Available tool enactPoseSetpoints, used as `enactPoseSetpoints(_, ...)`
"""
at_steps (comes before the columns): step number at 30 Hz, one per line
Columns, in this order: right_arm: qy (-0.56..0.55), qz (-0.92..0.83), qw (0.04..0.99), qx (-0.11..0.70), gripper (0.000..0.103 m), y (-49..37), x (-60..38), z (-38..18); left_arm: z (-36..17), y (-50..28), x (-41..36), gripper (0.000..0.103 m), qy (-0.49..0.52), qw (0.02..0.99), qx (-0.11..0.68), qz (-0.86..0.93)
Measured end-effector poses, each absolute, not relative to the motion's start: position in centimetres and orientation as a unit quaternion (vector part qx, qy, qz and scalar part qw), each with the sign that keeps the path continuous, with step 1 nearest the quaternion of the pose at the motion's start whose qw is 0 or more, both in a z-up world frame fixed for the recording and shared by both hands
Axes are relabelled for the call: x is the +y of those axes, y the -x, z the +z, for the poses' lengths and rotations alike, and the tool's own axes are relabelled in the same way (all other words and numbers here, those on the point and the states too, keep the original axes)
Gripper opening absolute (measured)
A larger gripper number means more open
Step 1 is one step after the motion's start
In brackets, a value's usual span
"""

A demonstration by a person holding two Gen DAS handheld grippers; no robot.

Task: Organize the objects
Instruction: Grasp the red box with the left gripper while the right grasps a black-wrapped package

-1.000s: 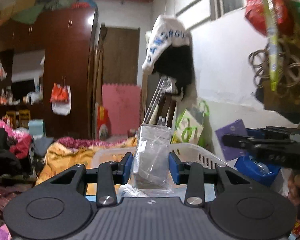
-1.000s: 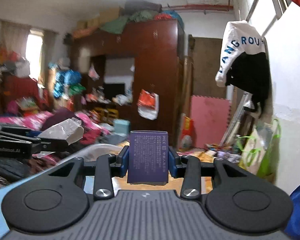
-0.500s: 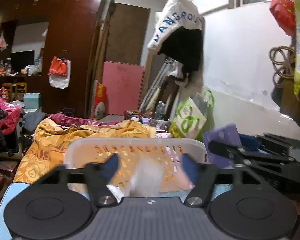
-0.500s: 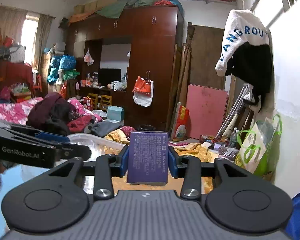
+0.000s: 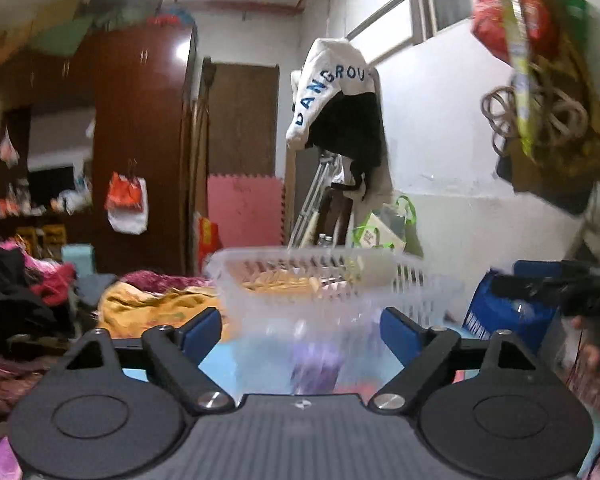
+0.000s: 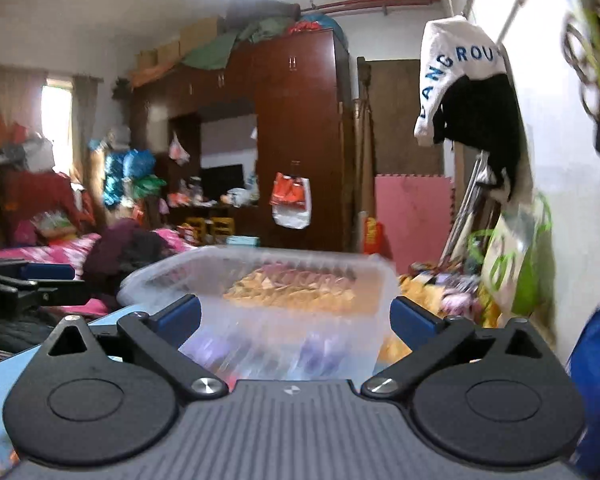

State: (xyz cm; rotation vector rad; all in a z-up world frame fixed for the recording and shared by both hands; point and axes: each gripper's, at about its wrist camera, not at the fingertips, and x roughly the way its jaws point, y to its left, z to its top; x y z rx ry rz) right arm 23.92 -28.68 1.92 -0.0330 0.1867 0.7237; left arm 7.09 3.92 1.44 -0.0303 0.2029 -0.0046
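Left gripper (image 5: 301, 330) and right gripper (image 6: 295, 316): fingers spread wide, opening, nothing gripped. Translucent basket (image 5: 332, 280) dead ahead at 12 o'clock on blue desk (image 6: 4, 376). Blurred purple item (image 5: 318, 364) inside, low at 6.

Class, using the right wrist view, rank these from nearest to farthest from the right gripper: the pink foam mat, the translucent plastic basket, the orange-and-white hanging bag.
1. Translucent plastic basket: directly ahead of the right gripper.
2. Orange-and-white hanging bag: on the wardrobe, centre.
3. Pink foam mat: back wall, right.
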Motion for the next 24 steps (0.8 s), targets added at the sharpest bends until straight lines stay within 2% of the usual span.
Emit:
enactPoseSetpoints(6, -0.081, 0.345, 0.927, 0.12, 0.103, -19.9, -31.8, -3.6, -3.3, -2.9, 2.5, 0.09, -0.026, 0.991, 0.131, -0.008)
enactPoseSetpoints(9, -0.107, 0.363, 0.916, 0.133, 0.103, -18.4, -32.0, -4.8, -4.1, -1.3, 2.3, 0.09, -0.003, 0.992, 0.129, -0.006)
enactPoseSetpoints(15, 0.003, 0.425, 0.893, 0.147, 0.103, -15.6, -27.2, -5.8, -5.4, 0.1, 0.6, 0.09, 0.0, 0.992, 0.127, 0.008)
enactPoseSetpoints(21, 0.02, 0.393, 0.907, 0.149, 0.103, -16.8, -24.6, -6.1, -7.4, 0.5, 0.0, 0.09, -0.015, 0.992, 0.124, -0.01)
enactPoseSetpoints(23, 0.034, 0.381, 0.913, 0.143, 0.099, -16.4, -23.7, -6.6, -7.7, 0.1, 0.1, 0.089, -0.009, 0.991, 0.133, -0.002)
enactPoseSetpoints(24, 0.038, 0.383, 0.912, 0.143, 0.093, -16.6, -23.6, -6.9, -7.9, 0.1, 0.2, 0.089, -0.008, 0.991, 0.136, 0.004)
